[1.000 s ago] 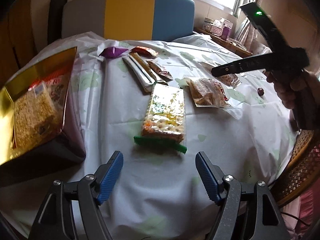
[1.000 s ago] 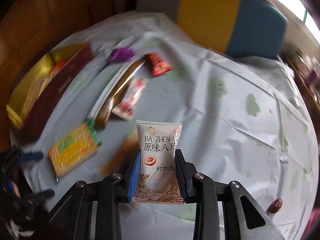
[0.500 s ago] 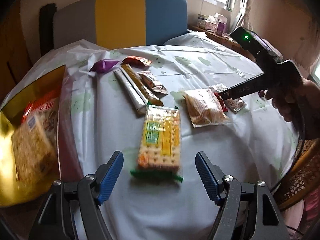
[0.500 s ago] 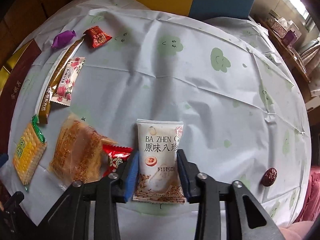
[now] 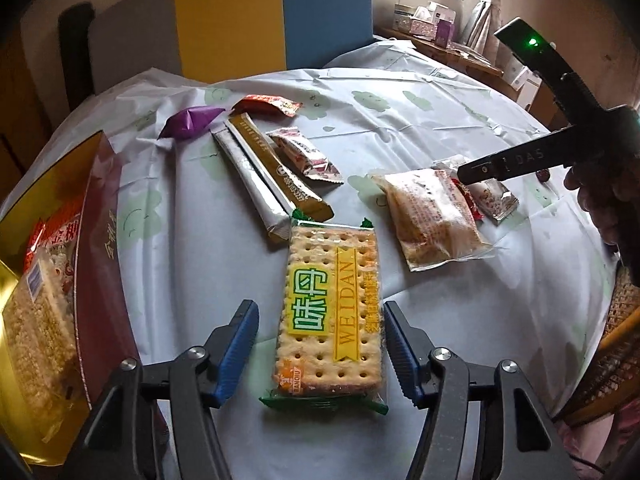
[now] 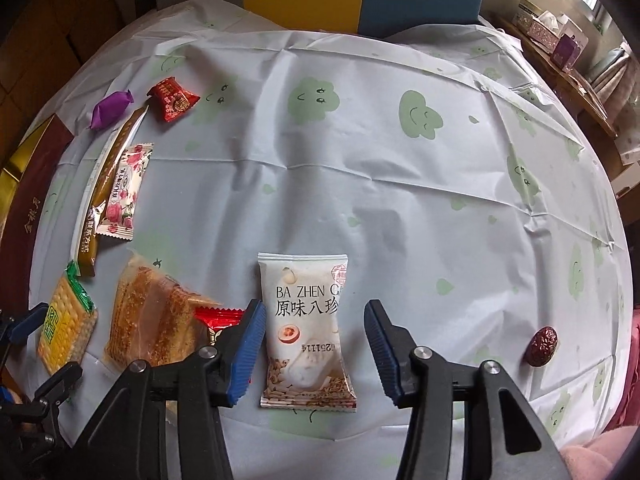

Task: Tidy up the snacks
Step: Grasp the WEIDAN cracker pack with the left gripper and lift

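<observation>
right claw (image 6: 315,350) opening, white snack packet (image 6: 307,330) between

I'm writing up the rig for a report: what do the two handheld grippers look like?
Both are alike: the left gripper and the right gripper have black angular linkage arms with silver pivot bolts, ending in blue ribbed finger pads. From the left wrist view, the right gripper's black body carries a lit green indicator and pale lettering on its side.
</observation>
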Available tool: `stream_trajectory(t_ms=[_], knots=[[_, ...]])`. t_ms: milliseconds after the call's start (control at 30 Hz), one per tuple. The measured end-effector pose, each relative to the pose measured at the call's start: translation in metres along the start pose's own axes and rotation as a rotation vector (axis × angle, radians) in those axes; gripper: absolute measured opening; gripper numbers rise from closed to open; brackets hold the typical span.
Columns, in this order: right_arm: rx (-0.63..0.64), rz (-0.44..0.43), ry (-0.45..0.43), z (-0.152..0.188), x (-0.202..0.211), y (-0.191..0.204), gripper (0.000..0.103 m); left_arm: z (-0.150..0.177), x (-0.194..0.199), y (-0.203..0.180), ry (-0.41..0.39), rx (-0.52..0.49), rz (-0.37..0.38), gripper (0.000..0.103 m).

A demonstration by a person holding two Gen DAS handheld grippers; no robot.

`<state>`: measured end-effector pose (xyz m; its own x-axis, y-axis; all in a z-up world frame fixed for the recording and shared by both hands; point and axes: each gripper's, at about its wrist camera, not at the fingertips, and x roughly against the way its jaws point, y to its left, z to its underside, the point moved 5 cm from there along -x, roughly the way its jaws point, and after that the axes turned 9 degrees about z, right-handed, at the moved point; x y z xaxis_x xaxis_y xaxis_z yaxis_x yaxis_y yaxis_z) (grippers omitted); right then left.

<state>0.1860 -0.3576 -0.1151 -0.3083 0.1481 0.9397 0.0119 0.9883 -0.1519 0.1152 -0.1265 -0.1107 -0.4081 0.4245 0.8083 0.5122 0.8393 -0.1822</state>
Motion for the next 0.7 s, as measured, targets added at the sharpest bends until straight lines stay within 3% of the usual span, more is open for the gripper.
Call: stream_trajectory(t_ms=[100, 200, 267, 300, 333, 467, 700], knots=[[0.006, 0.004, 0.004, -0.003, -0.001, -0.002, 0.052, 0.002, -0.001, -0.003, -0.006, -0.012, -0.020, 0.063], [0.005, 0.005, 0.007, -0.003, -0.003, -0.002, 0.052, 0.003, -0.001, -0.004, -0.028, -0.026, -0.045, 0.048], [0.009, 0.007, 0.012, 0.002, -0.003, 0.003, 0.050, 0.004, -0.001, -0.006, -0.043, -0.030, -0.065, 0.048], [0.017, 0.009, 0.016, 0.001, -0.007, 0.007, 0.036, 0.004, 0.000, -0.006, -0.052, -0.030, -0.075, 0.048], [0.030, 0.003, 0.018, 0.002, -0.009, 0.012, 0.033, 0.006, 0.001, -0.007, -0.062, -0.029, -0.083, 0.048], [0.070, 0.031, 0.000, 0.003, -0.008, 0.018, 0.033, 0.005, 0.013, -0.006, -0.108, 0.007, -0.087, 0.048], [0.023, -0.020, 0.034, 0.003, -0.018, 0.010, 0.037, -0.005, 0.055, 0.002, -0.202, 0.078, -0.064, 0.048]])
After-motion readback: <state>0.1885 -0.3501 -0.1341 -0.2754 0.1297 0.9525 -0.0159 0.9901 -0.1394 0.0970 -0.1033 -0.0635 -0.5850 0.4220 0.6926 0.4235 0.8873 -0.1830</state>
